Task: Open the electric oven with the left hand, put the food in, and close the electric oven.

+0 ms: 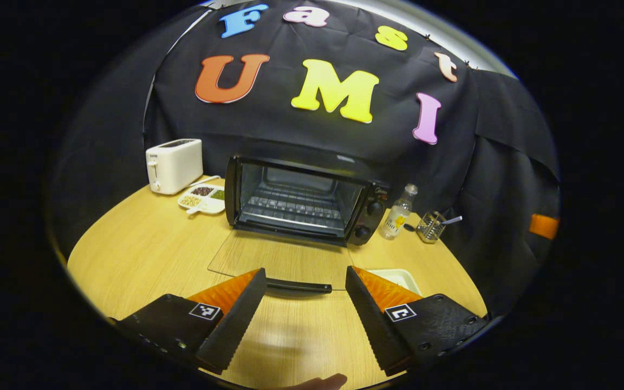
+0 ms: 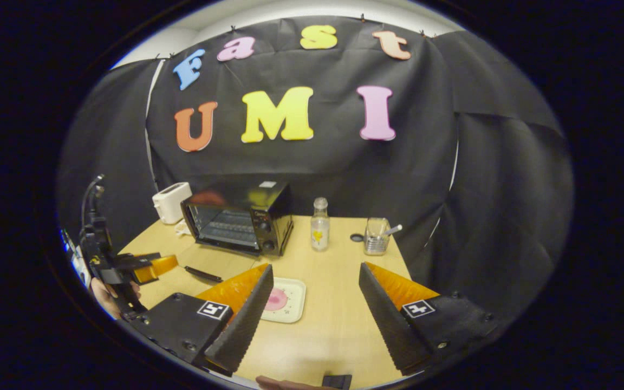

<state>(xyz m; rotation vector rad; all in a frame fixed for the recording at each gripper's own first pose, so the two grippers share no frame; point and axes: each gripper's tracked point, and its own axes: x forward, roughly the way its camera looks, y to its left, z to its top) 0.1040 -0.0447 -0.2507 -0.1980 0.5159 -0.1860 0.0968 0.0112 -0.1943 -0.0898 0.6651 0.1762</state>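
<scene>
At frame centre, oven: electric oven (image 1: 301,203) on the desk (image 1: 144,254), glass door (image 1: 282,260) folded flat.
Food: pink piece on tray (image 2: 290,311), lower centre.
Left gripper (image 1: 305,303): wide, level, just before door handle (image 1: 298,286).
Right gripper (image 2: 314,309): wide, above tray.

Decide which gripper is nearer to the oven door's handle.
Left. The left gripper sits open right at the door handle, fingers either side. The right gripper hovers open farther right, above the plate.
</scene>
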